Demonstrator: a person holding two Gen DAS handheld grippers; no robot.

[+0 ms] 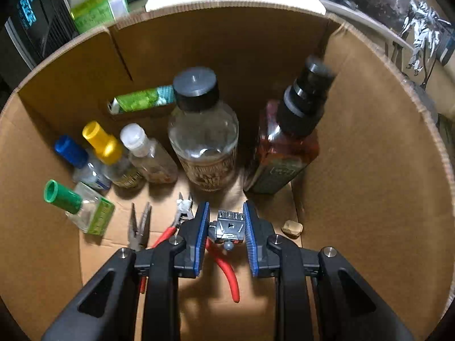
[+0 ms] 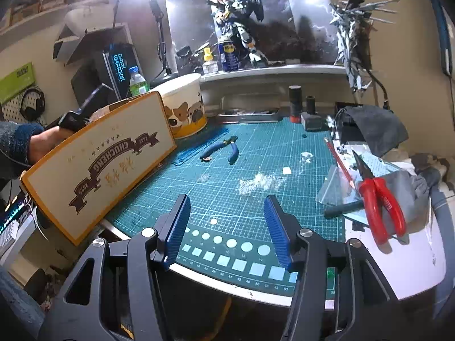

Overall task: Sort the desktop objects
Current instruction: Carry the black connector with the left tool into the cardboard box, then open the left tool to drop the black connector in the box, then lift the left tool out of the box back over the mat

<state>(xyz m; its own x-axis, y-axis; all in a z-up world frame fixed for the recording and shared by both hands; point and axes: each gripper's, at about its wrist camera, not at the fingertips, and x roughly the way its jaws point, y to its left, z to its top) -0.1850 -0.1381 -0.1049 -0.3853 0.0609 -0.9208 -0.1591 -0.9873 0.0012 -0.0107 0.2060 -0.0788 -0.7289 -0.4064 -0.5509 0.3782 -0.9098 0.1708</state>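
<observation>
Left claw (image 1: 226,237), low centre of frame inside the cardboard box (image 1: 369,170), clamped on a small grey model part (image 1: 229,226), apparently for dropping beside bottles; right claw (image 2: 227,227) spread empty above the table (image 2: 256,153); blue pliers (image 2: 220,149) mid-frame.

red-handled cutters (image 1: 227,270): partly hidden by claw | bottle labels: blurred

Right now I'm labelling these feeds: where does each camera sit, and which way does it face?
Left wrist: on the left hand-held gripper, looking down into the cardboard box; pads flank a small grey part.
Right wrist: on the right hand-held gripper, open, facing the cutting mat; a hand shows.
Shared: the box.
</observation>
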